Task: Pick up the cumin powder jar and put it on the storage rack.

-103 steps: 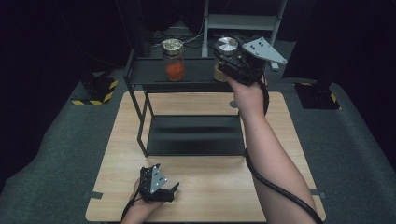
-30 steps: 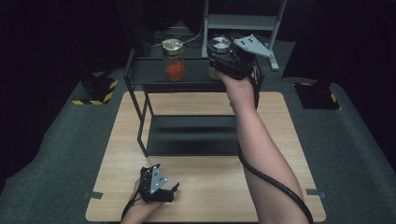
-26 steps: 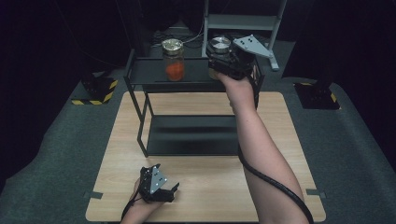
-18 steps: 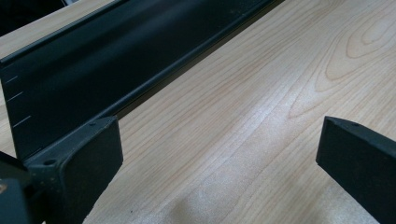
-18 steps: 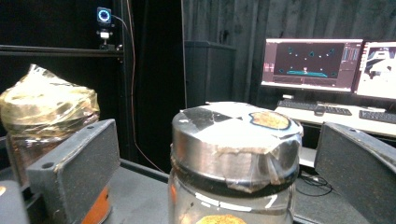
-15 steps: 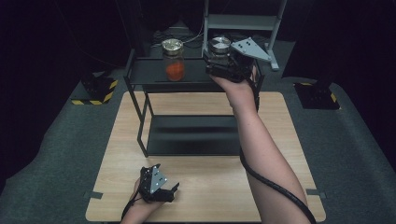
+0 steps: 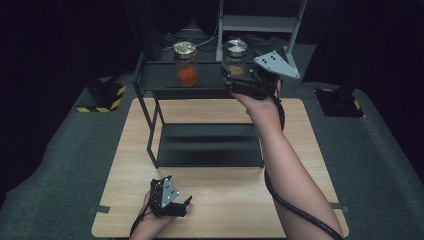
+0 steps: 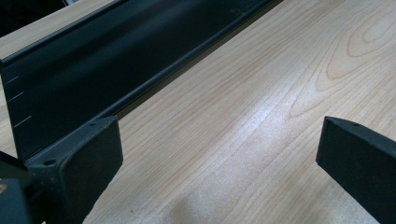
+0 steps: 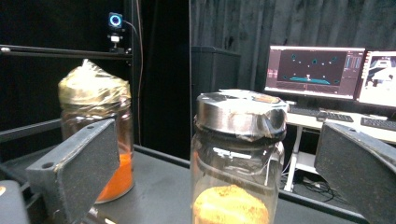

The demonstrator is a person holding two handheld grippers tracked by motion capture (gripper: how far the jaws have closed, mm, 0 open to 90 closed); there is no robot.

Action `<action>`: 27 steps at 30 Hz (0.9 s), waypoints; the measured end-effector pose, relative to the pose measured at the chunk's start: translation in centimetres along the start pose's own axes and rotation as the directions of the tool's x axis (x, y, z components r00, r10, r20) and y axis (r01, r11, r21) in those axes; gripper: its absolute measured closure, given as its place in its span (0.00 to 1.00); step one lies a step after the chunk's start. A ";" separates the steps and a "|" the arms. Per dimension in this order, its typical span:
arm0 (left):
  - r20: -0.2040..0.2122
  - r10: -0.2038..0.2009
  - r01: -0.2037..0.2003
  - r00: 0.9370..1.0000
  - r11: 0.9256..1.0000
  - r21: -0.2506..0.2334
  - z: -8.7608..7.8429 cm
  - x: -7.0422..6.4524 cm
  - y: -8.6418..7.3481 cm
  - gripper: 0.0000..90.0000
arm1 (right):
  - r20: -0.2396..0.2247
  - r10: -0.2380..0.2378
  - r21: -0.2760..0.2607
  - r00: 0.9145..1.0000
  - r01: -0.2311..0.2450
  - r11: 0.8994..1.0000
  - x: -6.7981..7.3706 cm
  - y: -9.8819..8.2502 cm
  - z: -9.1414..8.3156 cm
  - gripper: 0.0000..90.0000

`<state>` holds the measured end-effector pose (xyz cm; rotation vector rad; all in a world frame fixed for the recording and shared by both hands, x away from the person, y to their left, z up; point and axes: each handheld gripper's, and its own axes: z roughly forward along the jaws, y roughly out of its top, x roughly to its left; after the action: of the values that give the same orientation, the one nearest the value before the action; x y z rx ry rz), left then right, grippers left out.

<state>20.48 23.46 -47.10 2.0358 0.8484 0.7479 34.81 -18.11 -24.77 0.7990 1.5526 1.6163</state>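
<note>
The black rack (image 7: 200, 145) is standing at the bench's (image 7: 125, 165) far edge. The silver-lidded jar (image 9: 238, 158) is resting at the top shelf's right end, sitting untouched between the right gripper's (image 7: 239, 82) spread jaws, which have just been opening. The left gripper (image 7: 172, 202) is lying spread near the bench's front edge.

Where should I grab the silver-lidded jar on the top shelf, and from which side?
Grip the silver-lidded jar on its glass body just under the lid, coming level from the table's front edge. It stands upright on the shelf, and the right gripper already brackets it with open jaws. The orange-filled jar stands apart.
</note>
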 end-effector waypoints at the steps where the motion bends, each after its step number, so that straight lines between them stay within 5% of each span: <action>1: 0.001 0.000 0.000 1.000 1.000 0.000 0.0 0.0 0.0 0.01 | -0.002 -0.002 -0.002 1.000 0.002 1.000 0.0 -0.1 -0.3 0.00; 27: 0.007 0.000 0.000 1.000 1.000 -0.001 0.0 0.1 0.0 0.01 | -0.036 -0.051 -0.029 0.998 0.050 0.998 0.4 -1.6 -6.4 0.00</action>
<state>20.55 23.57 -47.10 2.0359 0.8438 0.7403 29.36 -21.19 -26.87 0.7128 1.5604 1.6208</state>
